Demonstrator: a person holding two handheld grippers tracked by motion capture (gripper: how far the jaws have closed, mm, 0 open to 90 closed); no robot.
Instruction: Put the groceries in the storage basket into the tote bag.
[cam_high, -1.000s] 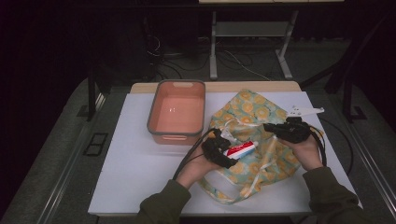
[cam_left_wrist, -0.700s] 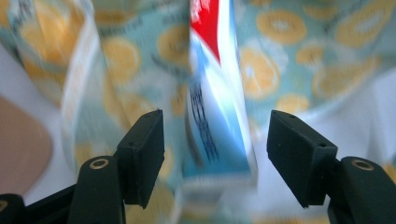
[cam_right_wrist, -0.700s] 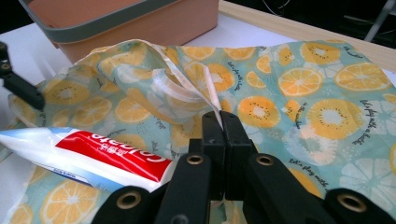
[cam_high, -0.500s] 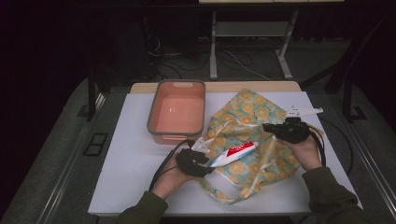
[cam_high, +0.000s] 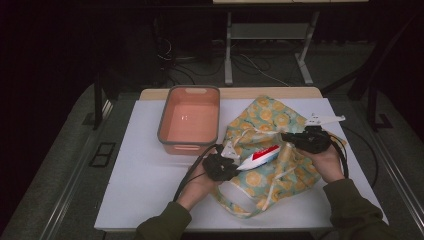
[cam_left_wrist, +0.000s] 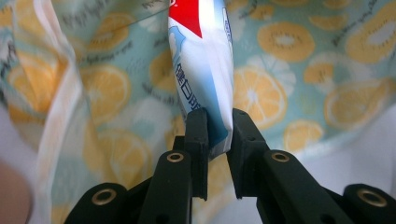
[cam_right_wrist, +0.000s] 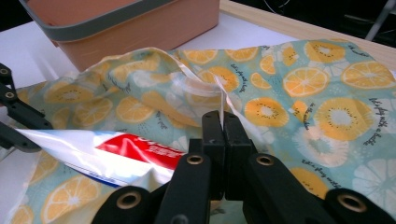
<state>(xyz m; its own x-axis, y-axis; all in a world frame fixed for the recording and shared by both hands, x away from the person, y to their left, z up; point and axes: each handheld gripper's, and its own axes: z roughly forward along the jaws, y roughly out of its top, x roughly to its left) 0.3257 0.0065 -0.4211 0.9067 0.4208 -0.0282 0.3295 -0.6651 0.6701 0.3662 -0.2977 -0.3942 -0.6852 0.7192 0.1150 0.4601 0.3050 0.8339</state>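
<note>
Your left gripper has just been closing and now pinches the flat end of the toothpaste tube, which lies over the lemon-print bag. Your right gripper is clamped tight on the bag's white drawstring, a detail plain in the right gripper view. Beyond, the orange basin sits just beside the bag on the white table.

My right tongs pinch the bag's pale drawstring.

Jaws pressed together on the strap of the lemon-print bag. A red-and-white toothpaste tube lies across the fabric at left, the other tongs at its end. A pink bin sits behind on the white table.
</note>
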